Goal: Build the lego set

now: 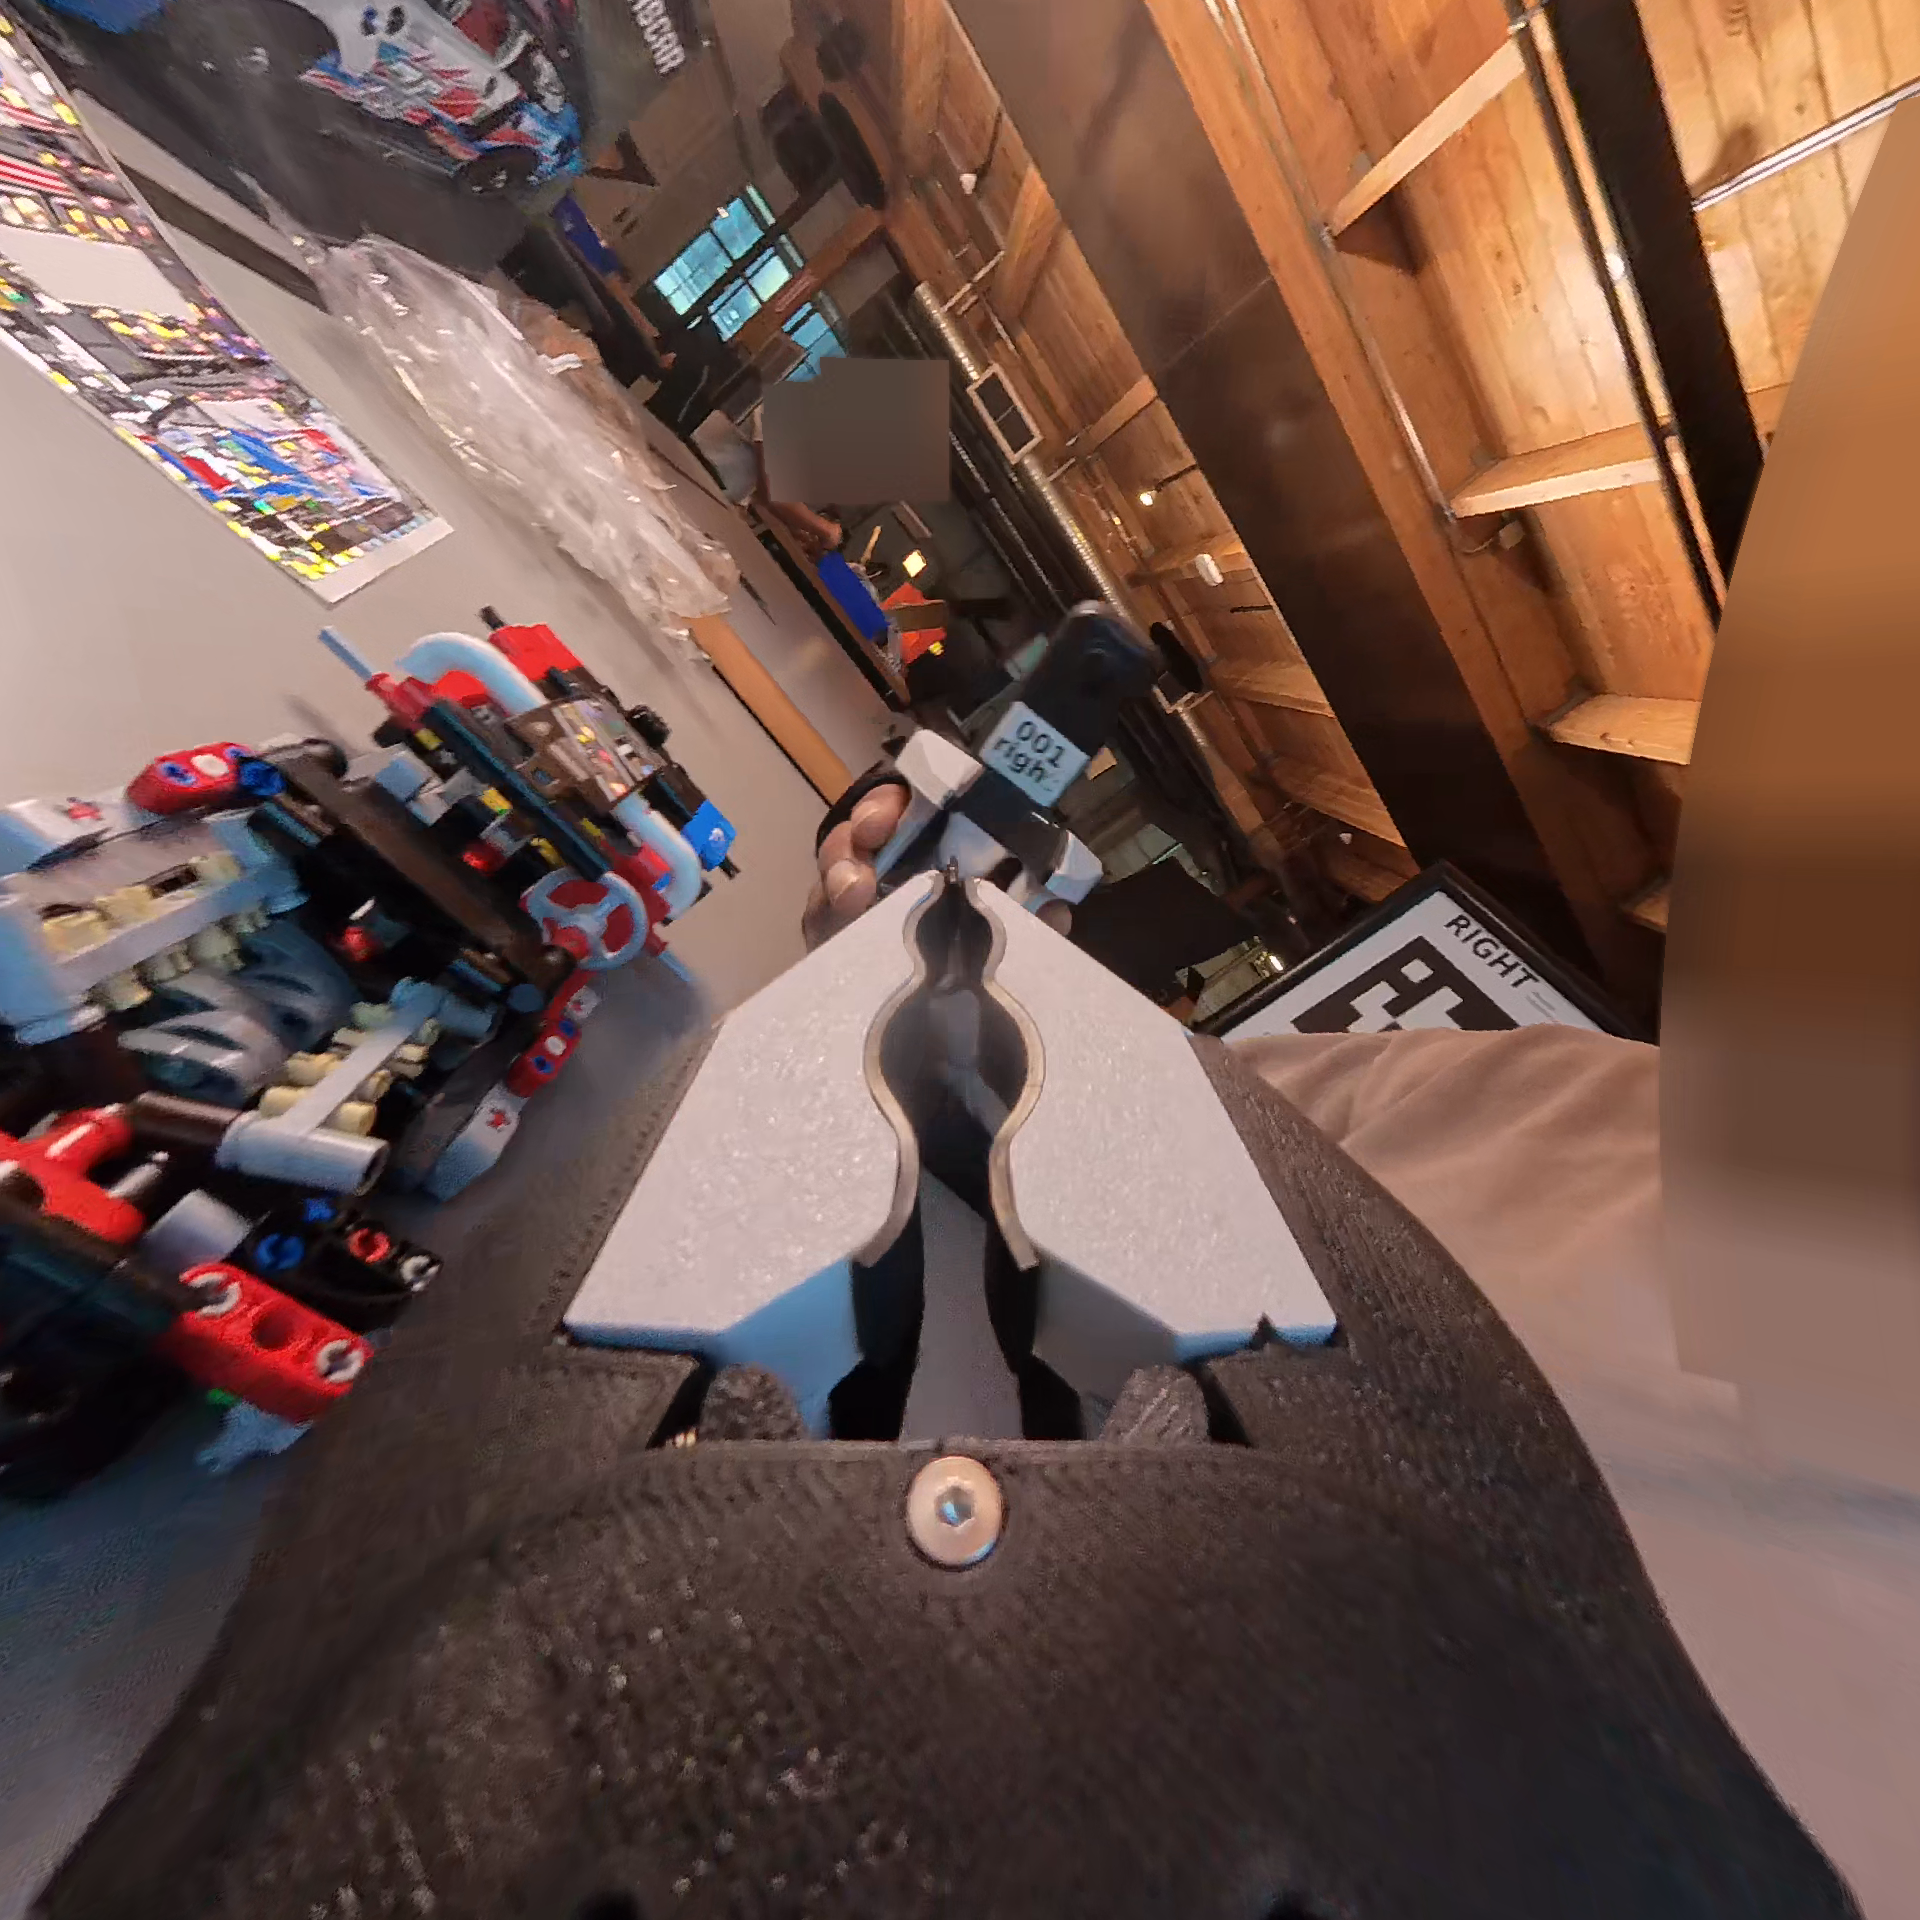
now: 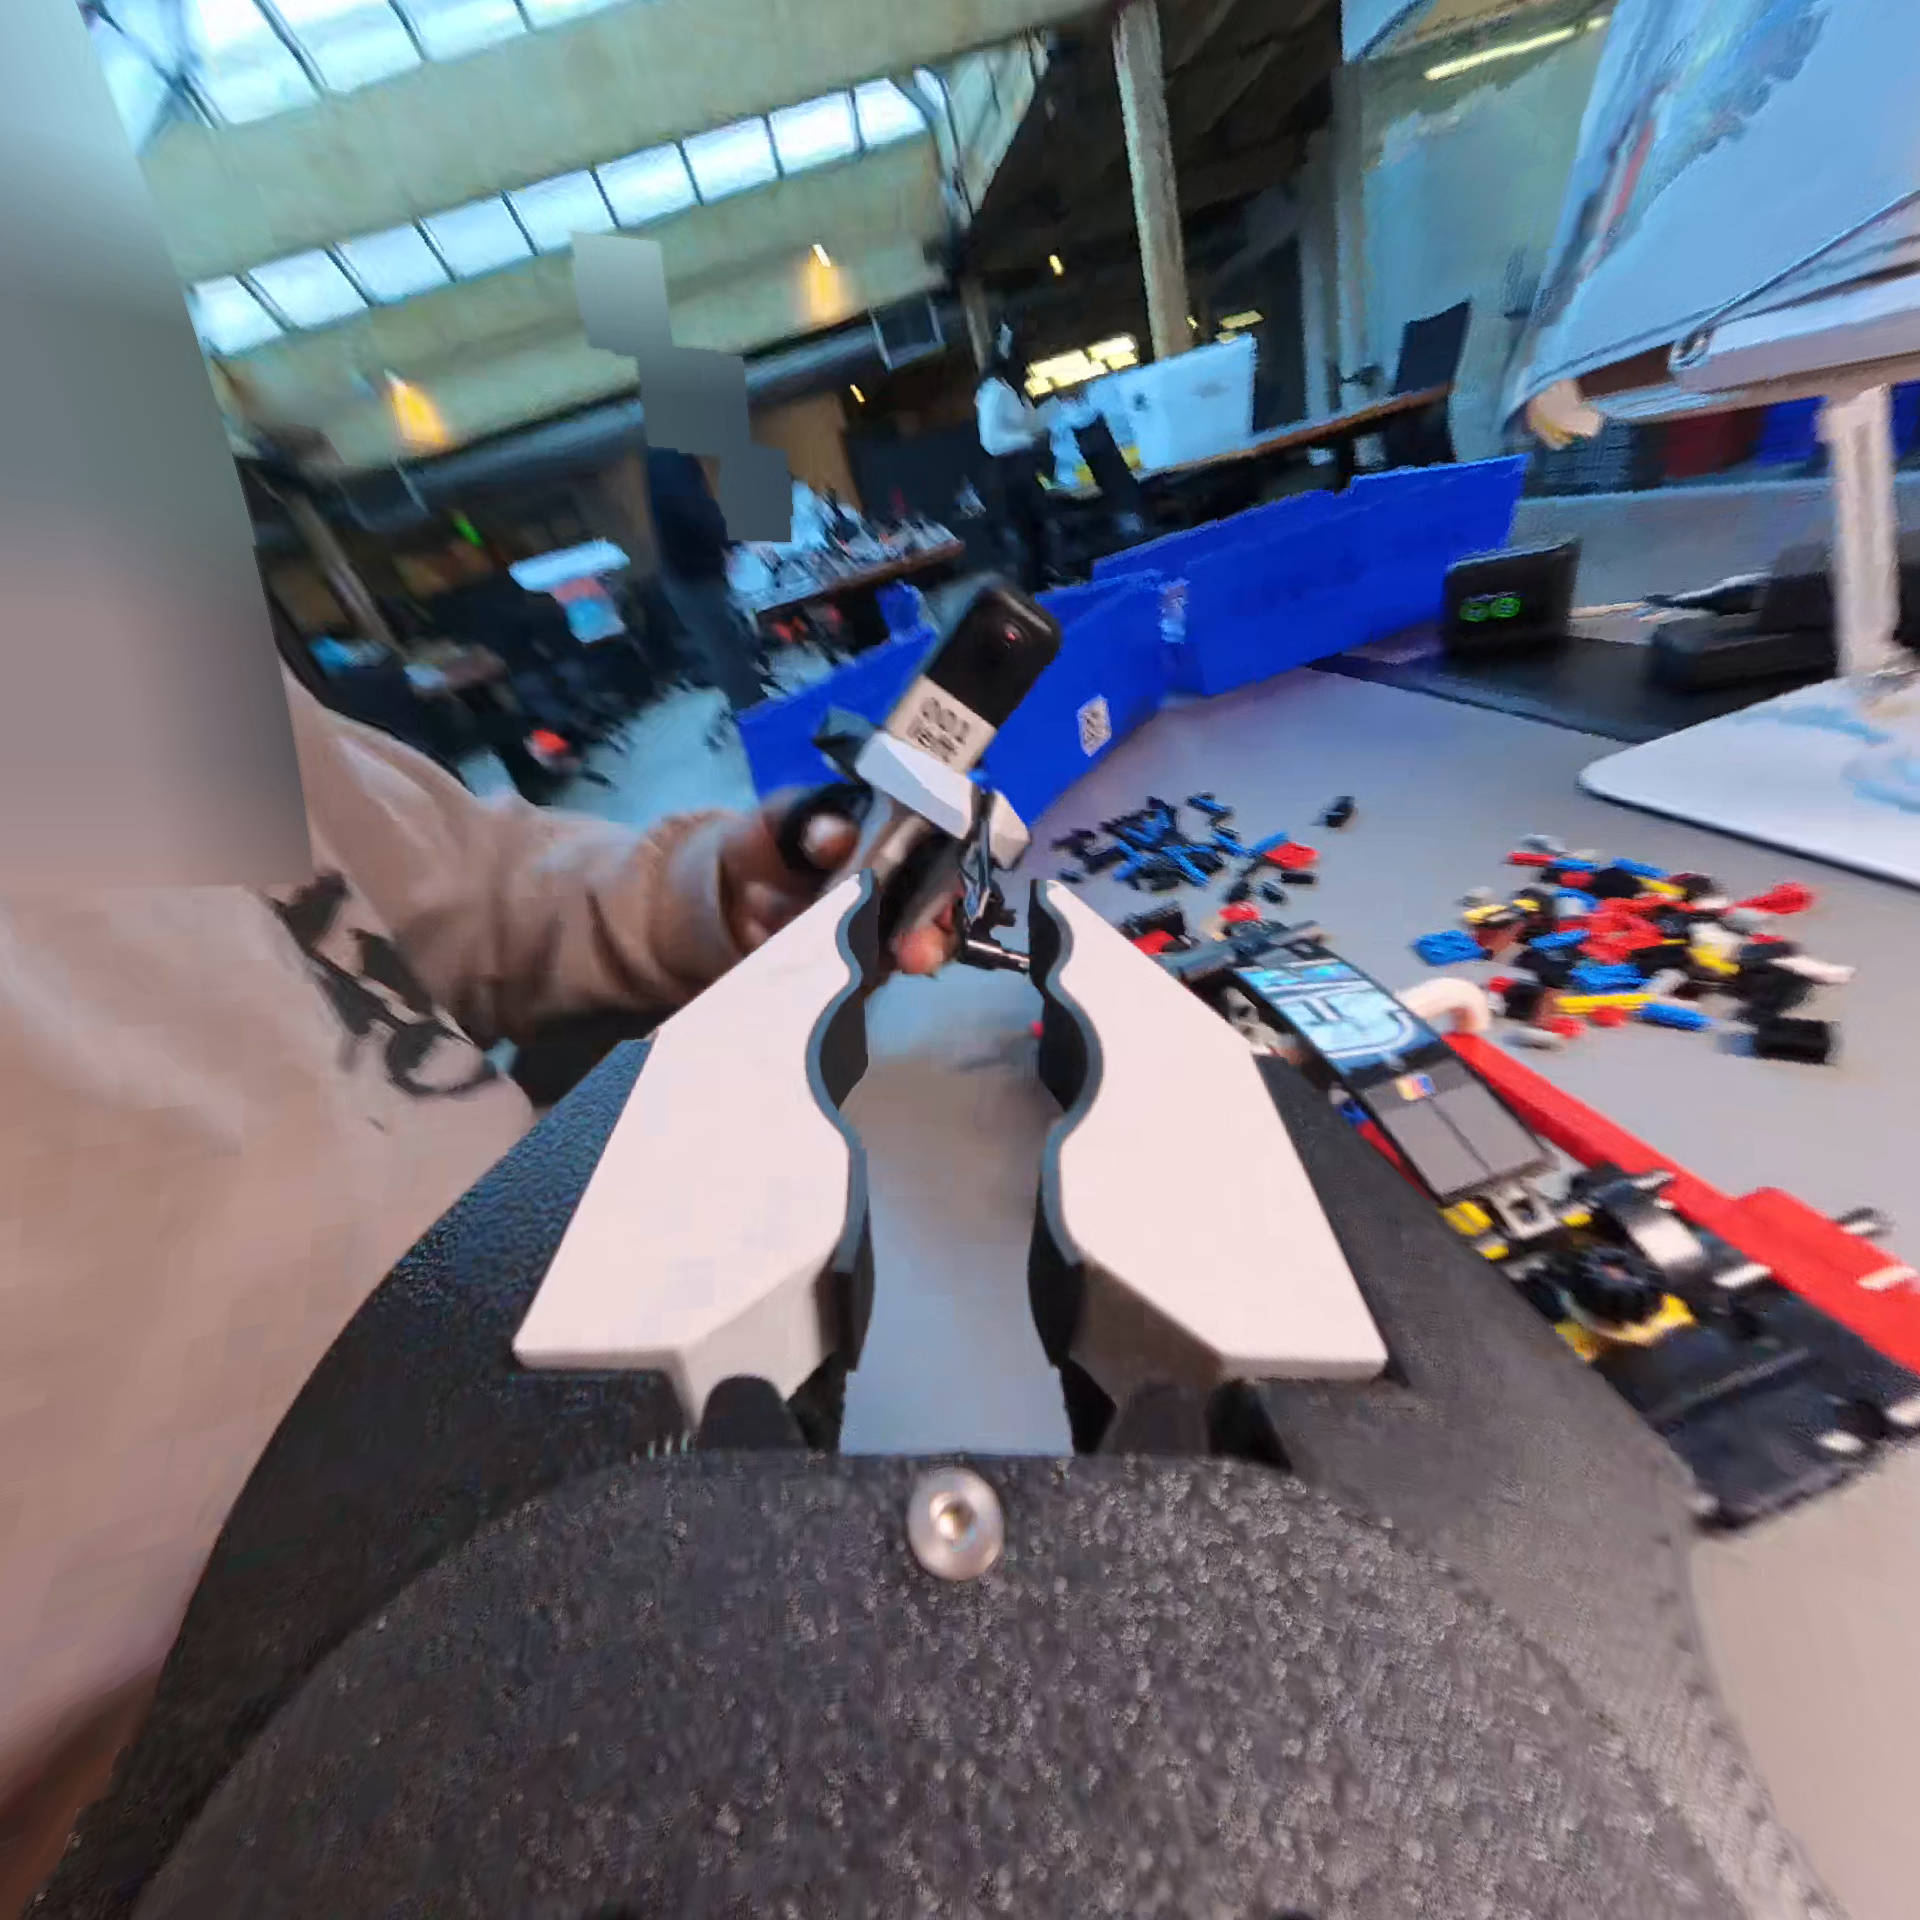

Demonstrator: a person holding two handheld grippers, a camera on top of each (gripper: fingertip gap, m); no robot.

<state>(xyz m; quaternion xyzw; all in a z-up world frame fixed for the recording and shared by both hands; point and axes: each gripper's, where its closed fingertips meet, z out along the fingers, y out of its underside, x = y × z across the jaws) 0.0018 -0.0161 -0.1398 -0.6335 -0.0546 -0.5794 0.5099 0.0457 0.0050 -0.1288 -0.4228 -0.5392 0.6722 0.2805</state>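
Note:
My left gripper (image 1: 954, 891) is shut, its tips pinching a small black lego piece (image 2: 989, 943) held up in the air. My right gripper (image 2: 951, 899) is open and empty and faces the left one tip to tip, with the black piece just beyond its open fingertips. The partly built lego car lies on the grey table to the left in the left wrist view (image 1: 436, 935) and to the right in the right wrist view (image 2: 1475, 1164). It is black, red, grey and blue.
Loose bricks lie in two heaps, one (image 2: 1631, 956) and one (image 2: 1174, 842), beyond the car. A blue box (image 2: 1299, 592) stands behind them. The instruction booklet (image 1: 208, 395), clear plastic bags (image 1: 520, 416) and the set's box (image 1: 364, 104) lie past the car. A person's sleeve (image 2: 468, 914) is at left. The grippers' ends are close to 6 centimetres from one another.

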